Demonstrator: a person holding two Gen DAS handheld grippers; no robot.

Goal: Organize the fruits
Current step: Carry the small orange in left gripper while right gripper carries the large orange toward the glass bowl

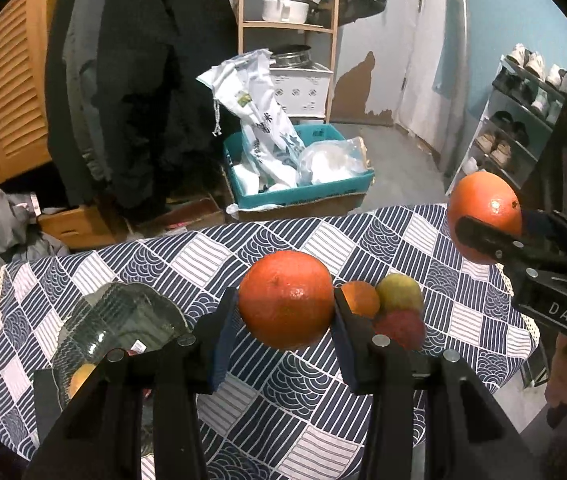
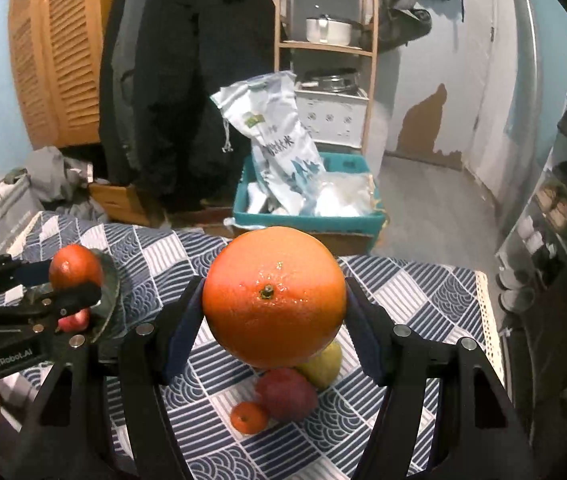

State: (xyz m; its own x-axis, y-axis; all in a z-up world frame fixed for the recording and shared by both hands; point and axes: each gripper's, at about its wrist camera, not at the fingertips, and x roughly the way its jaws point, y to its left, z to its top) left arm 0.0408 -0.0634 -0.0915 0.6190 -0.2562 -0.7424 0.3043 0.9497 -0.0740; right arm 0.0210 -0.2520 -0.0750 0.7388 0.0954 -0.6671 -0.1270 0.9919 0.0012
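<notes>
My left gripper (image 1: 285, 312) is shut on a large orange (image 1: 286, 299) and holds it above the table. It also shows at the left of the right wrist view (image 2: 77, 280), by the glass bowl (image 2: 109, 300). My right gripper (image 2: 273, 312) is shut on another large orange (image 2: 274, 296), held above the table; it shows at the right of the left wrist view (image 1: 483, 216). On the cloth lie a small orange (image 2: 248, 417), a red fruit (image 2: 286, 393) and a yellow-green fruit (image 2: 323, 366). The glass bowl (image 1: 123, 320) holds an orange fruit (image 1: 81, 378).
The table has a blue-and-white patterned cloth (image 1: 275, 408). Behind it on the floor are a teal box (image 1: 303, 196) with bags, a wooden shelf (image 1: 287, 28), hanging coats (image 1: 139, 80) and a shoe rack (image 1: 519, 120) at right.
</notes>
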